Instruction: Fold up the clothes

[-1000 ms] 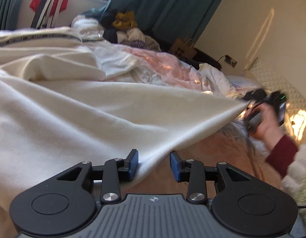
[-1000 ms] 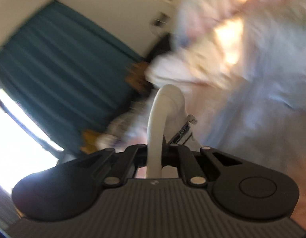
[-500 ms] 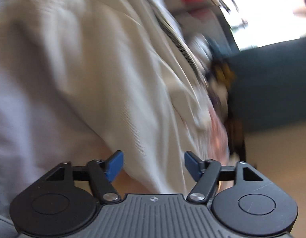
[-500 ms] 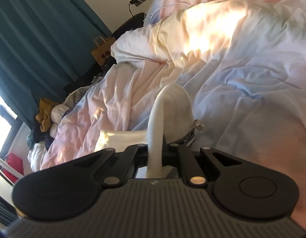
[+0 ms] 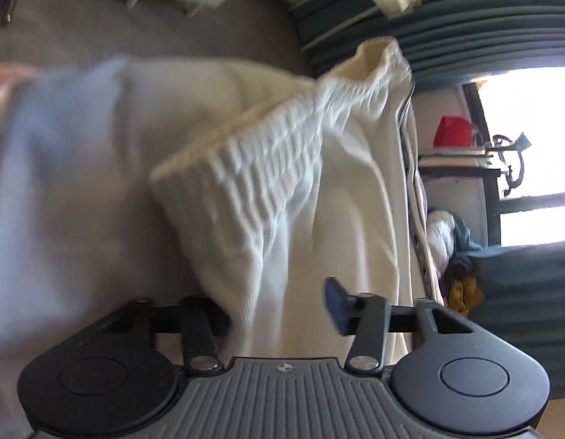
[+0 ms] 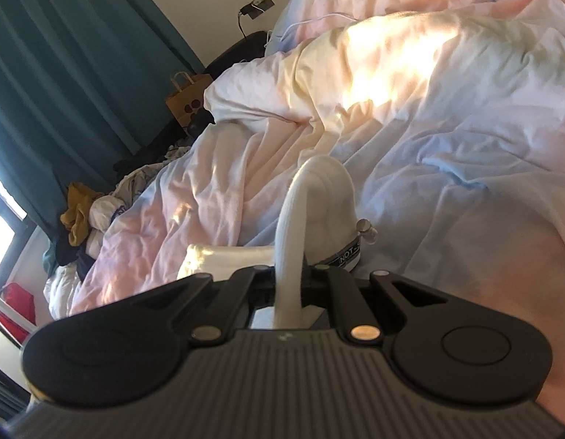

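Note:
A cream knitted garment point(image 5: 282, 183) with a ribbed cuff fills the left wrist view, hanging close in front of the camera. My left gripper point(image 5: 278, 311) is open, its jaws wide apart; cloth lies between them and covers the left finger, and the blue right pad point(image 5: 335, 305) is bare. In the right wrist view my right gripper point(image 6: 287, 278) is shut on a fold of the same cream garment point(image 6: 319, 197), which arches up from the jaws; a black-and-white printed band with a metal cord end point(image 6: 350, 254) hangs beside it.
A rumpled pink and pale-blue duvet point(image 6: 410, 109) covers the bed under the right gripper. A heap of clothes point(image 6: 85, 216) and a brown paper bag point(image 6: 185, 98) stand by teal curtains point(image 6: 63, 55). A bright window point(image 5: 531, 153) and red item point(image 5: 452, 130) show on the left view's right.
The left gripper has swung and rolled, so its view has gone from the spread garment to the hanging ribbed cuff, and its jaws have opened wider. The right gripper has kept its hold and steadied.

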Demonstrator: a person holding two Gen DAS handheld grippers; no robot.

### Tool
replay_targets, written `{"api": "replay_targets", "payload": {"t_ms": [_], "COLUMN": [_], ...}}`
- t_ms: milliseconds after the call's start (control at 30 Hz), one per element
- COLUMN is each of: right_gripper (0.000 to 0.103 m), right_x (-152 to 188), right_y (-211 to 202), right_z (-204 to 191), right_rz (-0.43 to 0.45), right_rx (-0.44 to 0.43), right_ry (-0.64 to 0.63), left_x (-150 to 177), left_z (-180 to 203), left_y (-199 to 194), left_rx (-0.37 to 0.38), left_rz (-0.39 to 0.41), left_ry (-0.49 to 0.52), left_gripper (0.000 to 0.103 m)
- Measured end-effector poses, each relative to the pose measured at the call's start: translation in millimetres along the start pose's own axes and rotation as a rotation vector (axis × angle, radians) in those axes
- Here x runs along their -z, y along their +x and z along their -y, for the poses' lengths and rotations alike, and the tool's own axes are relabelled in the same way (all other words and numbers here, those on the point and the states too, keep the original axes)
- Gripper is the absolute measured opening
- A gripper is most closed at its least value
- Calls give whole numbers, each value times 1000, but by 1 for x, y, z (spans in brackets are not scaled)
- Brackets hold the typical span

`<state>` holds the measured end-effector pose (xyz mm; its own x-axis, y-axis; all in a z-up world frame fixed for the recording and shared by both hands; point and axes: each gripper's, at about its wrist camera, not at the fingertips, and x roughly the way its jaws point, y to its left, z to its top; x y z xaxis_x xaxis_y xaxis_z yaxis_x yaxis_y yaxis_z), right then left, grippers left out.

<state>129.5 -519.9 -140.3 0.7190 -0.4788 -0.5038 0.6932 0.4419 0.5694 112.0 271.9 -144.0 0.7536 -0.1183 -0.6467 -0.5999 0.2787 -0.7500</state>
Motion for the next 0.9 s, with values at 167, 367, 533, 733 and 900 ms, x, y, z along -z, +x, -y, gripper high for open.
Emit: {"api": "replay_targets", "payload": {"t_ms": [167, 367, 533, 733, 900], "right_gripper": [6, 5, 5, 6, 8], "right_x": [-6, -10, -2, 8, 2], "right_y": [-11, -23, -28, -17, -31], "right_z": [4, 20, 38, 45, 33], "right_rz": [17, 19, -30, -108, -59], "right_rx": [-36, -27, 136, 185, 153], "right_ry": [13, 97, 150, 159, 130], "left_x": [-5, -24, -40, -50, -39], "left_z": [20, 28, 1, -25, -8], "left_y": [-29, -80, -96, -118, -144], "left_rx": [12, 8, -75, -87, -91], "left_rz": [108, 150, 93, 45, 89], "left_ry": [129, 168, 146, 124, 222], "left_gripper": [7, 6, 7, 15, 31]}}
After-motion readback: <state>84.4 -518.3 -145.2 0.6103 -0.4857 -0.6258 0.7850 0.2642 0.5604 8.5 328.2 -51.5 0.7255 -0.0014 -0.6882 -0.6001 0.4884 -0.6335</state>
